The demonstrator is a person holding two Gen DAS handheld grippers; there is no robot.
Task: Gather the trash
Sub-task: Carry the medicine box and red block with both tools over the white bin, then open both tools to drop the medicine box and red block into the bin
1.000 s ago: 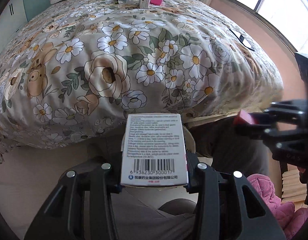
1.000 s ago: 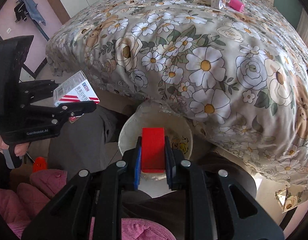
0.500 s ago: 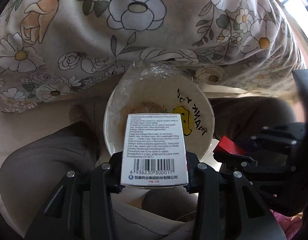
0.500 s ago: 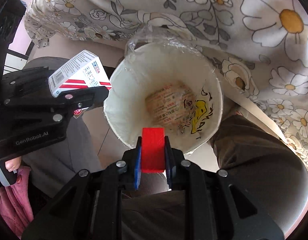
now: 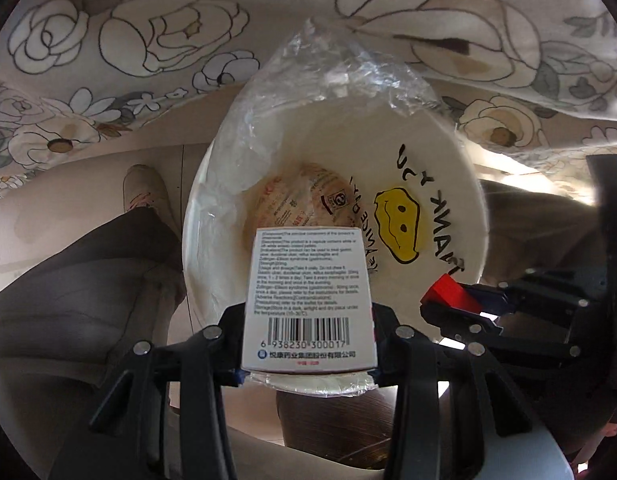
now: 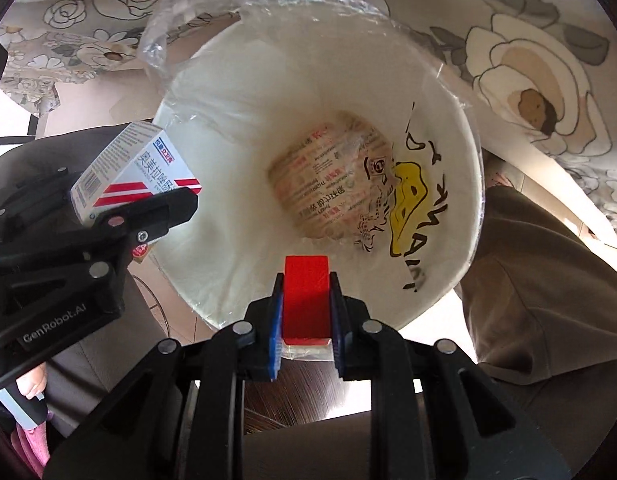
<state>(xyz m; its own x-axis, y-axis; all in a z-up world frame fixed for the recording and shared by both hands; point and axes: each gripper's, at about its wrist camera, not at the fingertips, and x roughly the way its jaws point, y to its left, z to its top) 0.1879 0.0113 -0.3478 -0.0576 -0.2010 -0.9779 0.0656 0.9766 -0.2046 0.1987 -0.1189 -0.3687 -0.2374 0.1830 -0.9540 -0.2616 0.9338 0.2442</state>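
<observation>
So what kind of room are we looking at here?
Most likely a bedroom at home. A floral bedspread hangs just behind a lined trash bin on the floor, and each gripper holds a small package over it: a medicine box and a red box.

Medicine box (image 5: 309, 298) and block (image 6: 306, 294) above lined bin (image 6: 440, 92); wrapper (image 6: 328, 186) inside; bedspread (image 6: 540, 60) behind

The bin (image 6: 448, 92) mouth lies open just beyond both jaws; the bedspread (image 6: 548, 60) overhangs its far rim, seemingly touching.
</observation>
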